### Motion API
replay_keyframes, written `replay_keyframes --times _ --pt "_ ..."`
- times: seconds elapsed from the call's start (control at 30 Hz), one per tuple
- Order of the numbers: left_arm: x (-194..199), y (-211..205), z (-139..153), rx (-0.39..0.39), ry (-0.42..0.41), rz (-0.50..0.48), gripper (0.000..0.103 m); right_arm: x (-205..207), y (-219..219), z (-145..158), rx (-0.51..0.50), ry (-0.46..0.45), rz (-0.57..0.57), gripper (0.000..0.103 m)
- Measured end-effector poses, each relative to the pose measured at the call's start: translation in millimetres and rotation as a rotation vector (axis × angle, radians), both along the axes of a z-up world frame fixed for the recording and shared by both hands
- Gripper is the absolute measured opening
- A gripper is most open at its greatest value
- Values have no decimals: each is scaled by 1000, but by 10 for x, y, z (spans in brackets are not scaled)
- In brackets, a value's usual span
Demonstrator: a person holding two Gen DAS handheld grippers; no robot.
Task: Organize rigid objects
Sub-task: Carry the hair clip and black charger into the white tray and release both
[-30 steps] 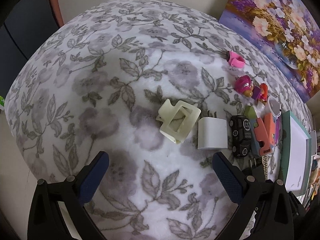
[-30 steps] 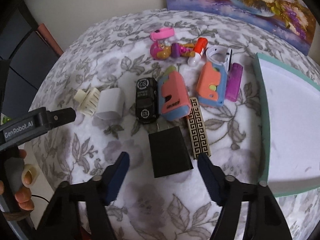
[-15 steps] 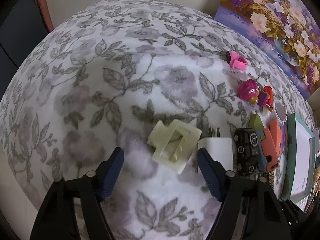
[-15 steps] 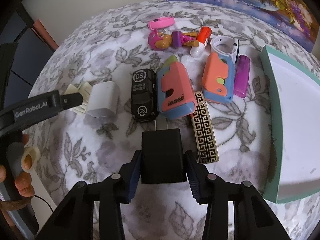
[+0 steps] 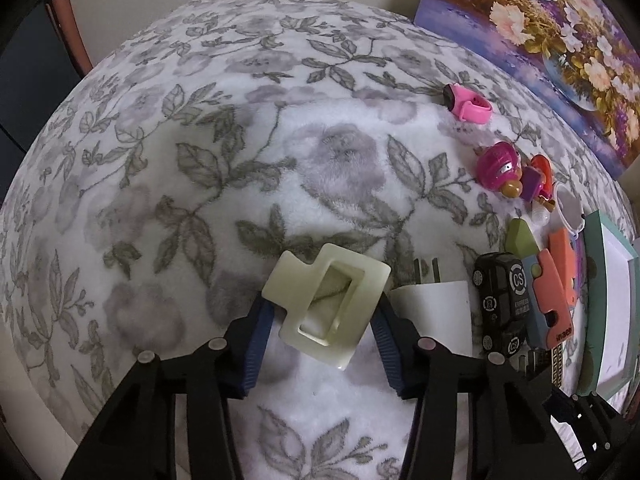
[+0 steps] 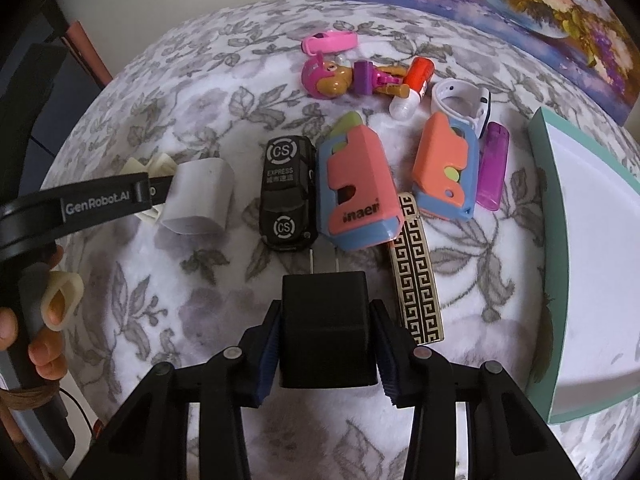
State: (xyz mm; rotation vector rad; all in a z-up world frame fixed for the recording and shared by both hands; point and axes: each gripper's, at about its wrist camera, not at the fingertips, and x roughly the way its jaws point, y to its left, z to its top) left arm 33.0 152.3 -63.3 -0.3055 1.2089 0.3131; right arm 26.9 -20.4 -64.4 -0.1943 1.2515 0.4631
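Note:
My left gripper (image 5: 322, 316) is shut on a cream hair claw clip (image 5: 326, 304), which tilts between the blue pads. A white charger (image 5: 434, 312) lies just right of it. My right gripper (image 6: 326, 348) is shut on a black charger (image 6: 326, 328) with its prongs pointing away. The left gripper (image 6: 100, 204) and part of the clip (image 6: 150, 168) show at the left of the right wrist view, beside the white charger (image 6: 198, 198).
A black toy car (image 6: 286, 196), two pink-and-blue toy cutters (image 6: 358, 190), a patterned bar (image 6: 416, 268), a purple lighter (image 6: 492, 166), a pink toy figure (image 6: 326, 78), a pink band (image 6: 330, 44) and a white ring (image 6: 460, 102) lie on the floral cloth. A teal-rimmed tray (image 6: 548, 248) stands at right.
Both grippers moved forward and closed. The left one went from open to shut on the claw clip. The right one went from open to shut on the black charger.

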Motion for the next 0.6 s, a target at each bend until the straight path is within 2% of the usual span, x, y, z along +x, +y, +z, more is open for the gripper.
replay_keyframes --times 0.23,0.37,0.6 --pt "-58 -47 65 -24 5 23 49 -38 13 5 -19 -18 16 43" --pt "-78 -72 73 -24 6 38 49 -49 -72 39 7 -15 3 43" --pt "-131 -156 247 29 0 53 49 -45 -297 210 83 -22 -33 43"
